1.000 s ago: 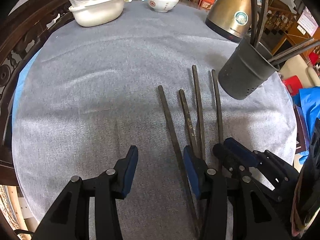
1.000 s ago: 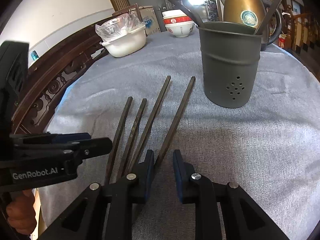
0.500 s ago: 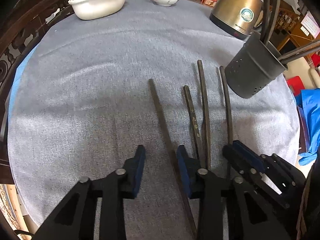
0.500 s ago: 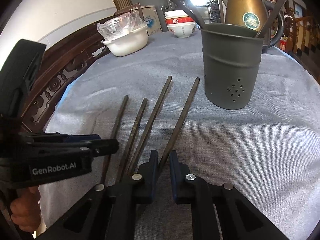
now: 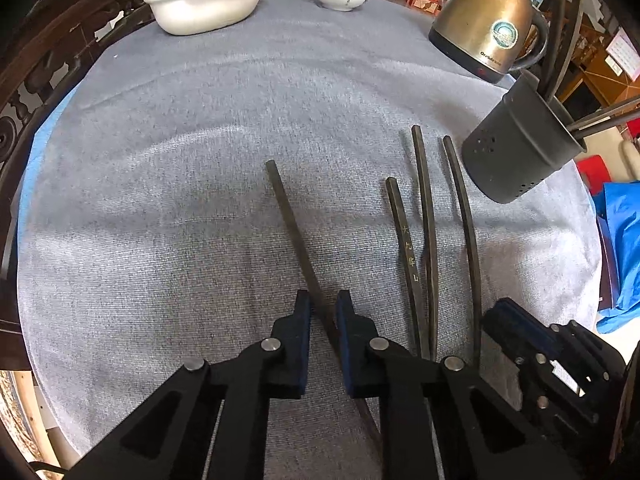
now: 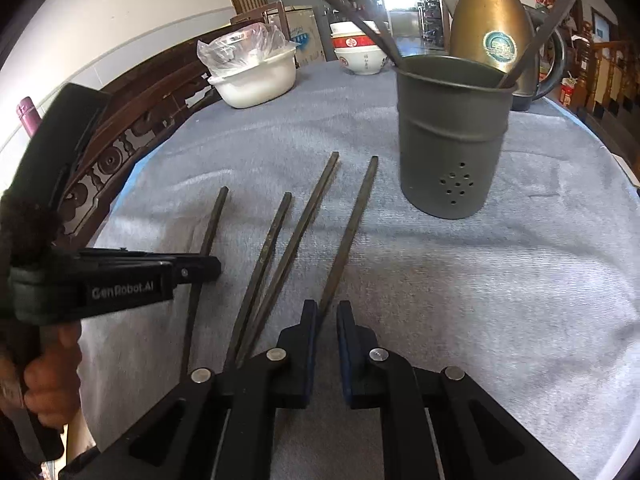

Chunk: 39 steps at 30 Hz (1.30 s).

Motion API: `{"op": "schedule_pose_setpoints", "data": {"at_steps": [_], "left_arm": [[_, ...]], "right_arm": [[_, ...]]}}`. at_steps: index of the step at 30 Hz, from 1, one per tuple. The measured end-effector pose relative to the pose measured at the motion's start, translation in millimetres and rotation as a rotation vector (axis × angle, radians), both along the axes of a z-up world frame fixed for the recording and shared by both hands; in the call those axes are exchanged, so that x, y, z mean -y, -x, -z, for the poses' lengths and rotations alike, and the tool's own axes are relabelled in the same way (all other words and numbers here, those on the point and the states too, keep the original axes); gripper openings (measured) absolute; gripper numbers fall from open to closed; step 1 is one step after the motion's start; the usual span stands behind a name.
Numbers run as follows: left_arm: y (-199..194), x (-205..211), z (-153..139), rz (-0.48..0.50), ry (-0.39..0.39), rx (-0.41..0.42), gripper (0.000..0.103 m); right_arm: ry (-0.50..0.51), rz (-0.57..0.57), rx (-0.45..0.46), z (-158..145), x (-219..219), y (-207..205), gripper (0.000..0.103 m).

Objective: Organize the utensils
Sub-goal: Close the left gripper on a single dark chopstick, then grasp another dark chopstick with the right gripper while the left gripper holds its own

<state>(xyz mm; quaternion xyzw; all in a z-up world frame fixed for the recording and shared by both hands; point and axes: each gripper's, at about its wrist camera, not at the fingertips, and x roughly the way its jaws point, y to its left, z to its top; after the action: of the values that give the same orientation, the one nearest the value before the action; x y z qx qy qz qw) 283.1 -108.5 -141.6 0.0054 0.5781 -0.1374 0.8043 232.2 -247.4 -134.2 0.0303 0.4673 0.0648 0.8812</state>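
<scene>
The leftmost chopstick is clamped by the left gripper, whose jaws have just been closing. The rightmost chopstick is pinched in the right gripper, beside the holder.

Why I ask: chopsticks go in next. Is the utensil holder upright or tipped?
Upright: the utensil holder stands on its base on the table cloth, rim up.

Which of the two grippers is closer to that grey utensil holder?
The right. The right gripper grips the chopstick lying nearest the holder. The left gripper grips the chopstick farthest from it, with two more chopsticks between.
</scene>
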Motion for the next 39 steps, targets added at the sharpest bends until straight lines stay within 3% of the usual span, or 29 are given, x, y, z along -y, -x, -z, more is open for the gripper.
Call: {"op": "schedule_pose_setpoints", "data": {"at_steps": [14,20,26,36,39], "left_arm": [[-13,-5,3,-0.01,0.036,-0.03,0.013],[-17,-9,2,-0.008,0.051,-0.018,0.013],[-15,-7,1,0.021,0.032,0.012,0.013],[-17,-14,3,0.146,0.06,-0.029,0.013],[-22,-18,3,0.174,0.072,-0.055,0.013]], "right_arm": [[-0.207,0.063,-0.093,3,28,6,0.013],[-0.237,0.089,-0.115,8,31,4,0.015],[-0.238,0.087,-0.126,10,26,1,0.027],[-0.197,0.066,-0.104,11,12,-1,0.027],[-0.143,0.051,-0.092,12,3,-1,0.026]]}}
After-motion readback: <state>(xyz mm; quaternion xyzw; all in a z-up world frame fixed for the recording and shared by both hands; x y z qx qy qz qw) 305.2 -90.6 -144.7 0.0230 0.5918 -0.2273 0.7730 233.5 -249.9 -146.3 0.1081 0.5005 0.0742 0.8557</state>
